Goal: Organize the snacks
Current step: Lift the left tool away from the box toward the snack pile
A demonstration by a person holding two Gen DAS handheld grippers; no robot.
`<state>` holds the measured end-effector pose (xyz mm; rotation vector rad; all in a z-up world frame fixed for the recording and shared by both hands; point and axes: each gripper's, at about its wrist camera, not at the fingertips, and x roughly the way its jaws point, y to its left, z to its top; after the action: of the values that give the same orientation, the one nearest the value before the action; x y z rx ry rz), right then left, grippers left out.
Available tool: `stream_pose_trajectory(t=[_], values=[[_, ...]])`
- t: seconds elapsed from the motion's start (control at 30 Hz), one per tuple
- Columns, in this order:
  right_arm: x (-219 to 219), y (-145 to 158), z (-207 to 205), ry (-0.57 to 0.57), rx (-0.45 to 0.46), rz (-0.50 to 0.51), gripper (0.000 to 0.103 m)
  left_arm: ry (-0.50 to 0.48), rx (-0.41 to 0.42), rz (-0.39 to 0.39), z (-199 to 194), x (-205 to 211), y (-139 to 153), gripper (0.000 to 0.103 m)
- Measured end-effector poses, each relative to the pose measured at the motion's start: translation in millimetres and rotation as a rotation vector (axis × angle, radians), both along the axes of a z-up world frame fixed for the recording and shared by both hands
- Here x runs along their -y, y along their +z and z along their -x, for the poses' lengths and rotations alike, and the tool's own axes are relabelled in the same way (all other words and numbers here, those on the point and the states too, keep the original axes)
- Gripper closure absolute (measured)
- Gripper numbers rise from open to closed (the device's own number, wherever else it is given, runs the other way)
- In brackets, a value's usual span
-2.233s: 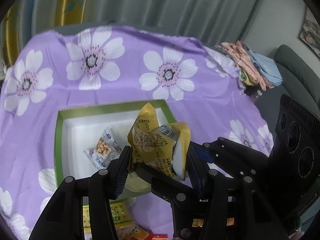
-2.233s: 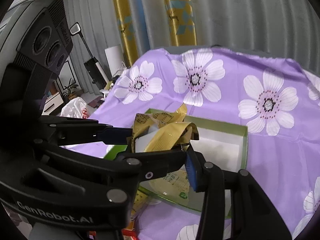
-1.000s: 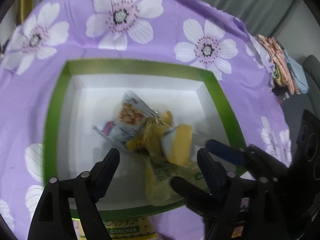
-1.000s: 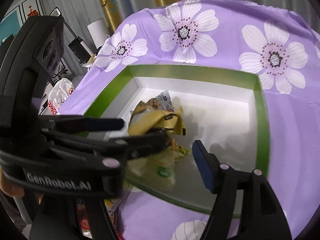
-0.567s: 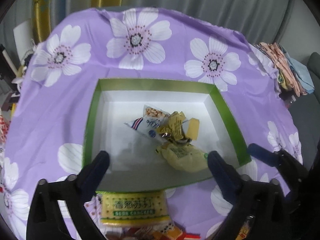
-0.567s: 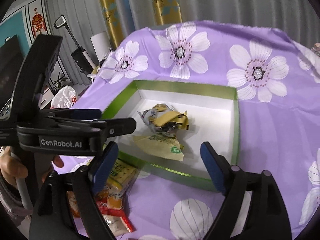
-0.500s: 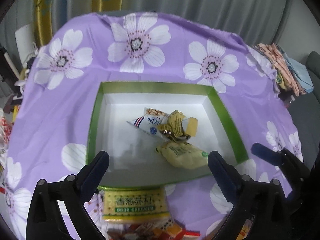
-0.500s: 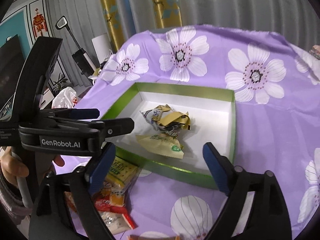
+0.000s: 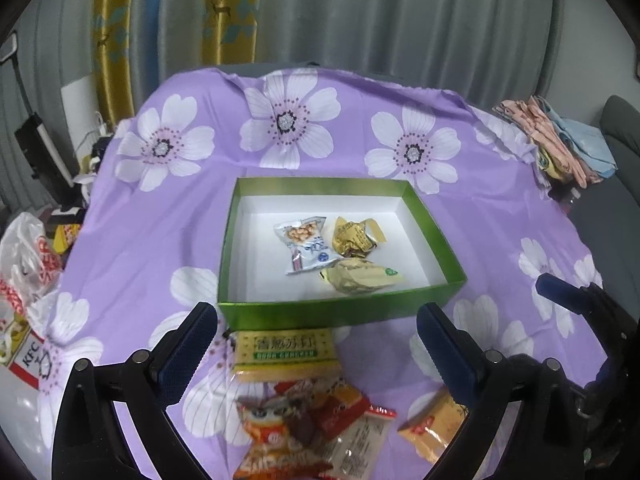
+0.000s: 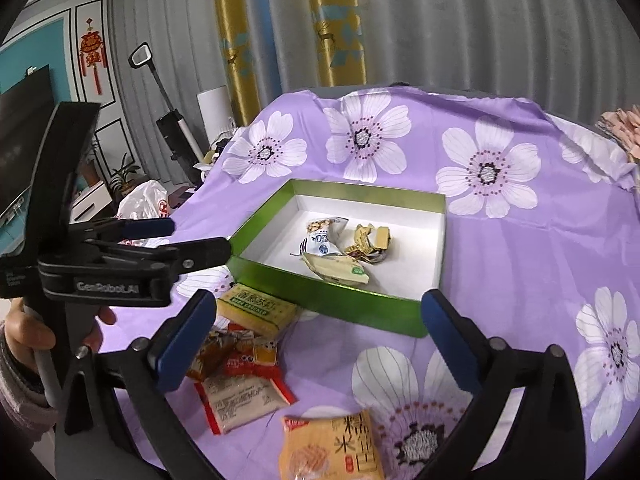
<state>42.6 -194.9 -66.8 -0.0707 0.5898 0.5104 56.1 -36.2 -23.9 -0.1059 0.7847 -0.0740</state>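
Note:
A green box [image 9: 340, 312] with a white floor sits on the purple flowered cloth. Inside lie a peanut packet [image 9: 306, 246], a crumpled gold wrapper [image 9: 354, 236] and a pale yellow packet [image 9: 360, 276]. My left gripper [image 9: 316, 322] hangs wide open in front of the box with nothing between its pads. My right gripper [image 10: 320, 306] is beside it, its jaws still opening and empty. Below both lie loose snacks: a yellow cracker pack [image 9: 284, 354], a red and orange pile [image 9: 304, 412] and an orange rice-cake pack [image 10: 332, 444]. The box [image 10: 332, 300] also shows in the right wrist view.
A white and red plastic bag [image 9: 24, 264] hangs off the table's left edge. Folded cloths [image 9: 556, 148] lie at the far right by a grey sofa [image 9: 620, 128]. A hand [image 10: 24, 332] holds the left gripper's handle. Curtains stand behind the table.
Both grippers let go of the gold wrapper inside the box, opened wide and drew back and upward. The loose snacks in front of the box have come into view.

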Motion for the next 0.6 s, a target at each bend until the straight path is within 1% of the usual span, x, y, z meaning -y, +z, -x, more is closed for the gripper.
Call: stream_pose_trajectory(t=[0.2,0.37,0.6], values=[[5.4,4.2,25.6,-0.004,0.02,0.008,0.0,0.006,0.032,-0.01,25.4,4.2,10.1,0.003],[9.0,1.8,39.0,0.002,0.016,0.01,0.0,0.007,0.026,-0.027,37.6,10.3,7.1,0.003],[20.8,-12.5,50.9,-0.011,-0.021,0.019,0.0,0.0,-0.005,-0.016,52.9,18.0,-4.8,0.003]])
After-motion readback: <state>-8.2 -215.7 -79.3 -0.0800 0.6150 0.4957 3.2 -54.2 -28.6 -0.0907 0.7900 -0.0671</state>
